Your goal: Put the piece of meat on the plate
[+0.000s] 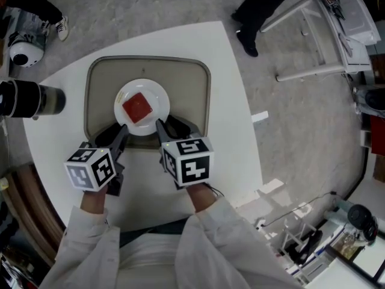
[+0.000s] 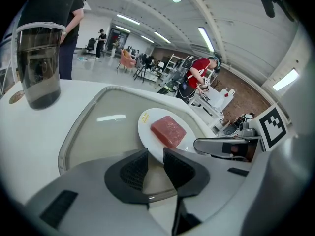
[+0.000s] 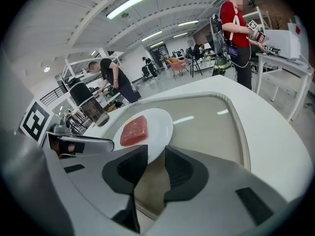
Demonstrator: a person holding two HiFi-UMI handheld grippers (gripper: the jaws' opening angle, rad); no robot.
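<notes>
The white tabletop (image 1: 231,107) lies under both claws, and the tan tray (image 1: 194,92) on it stretches out ahead of their tips. The white plate (image 1: 159,96) sits in the tray just in front of the left claw (image 2: 155,154) and the right claw (image 3: 156,151), its near rim close to their tips; each claw is released, jaws a little apart, with only tray showing through the gap. The red piece of meat (image 1: 138,107) lies flat on the middle of the plate, just beyond the two claws, touched by neither.
</notes>
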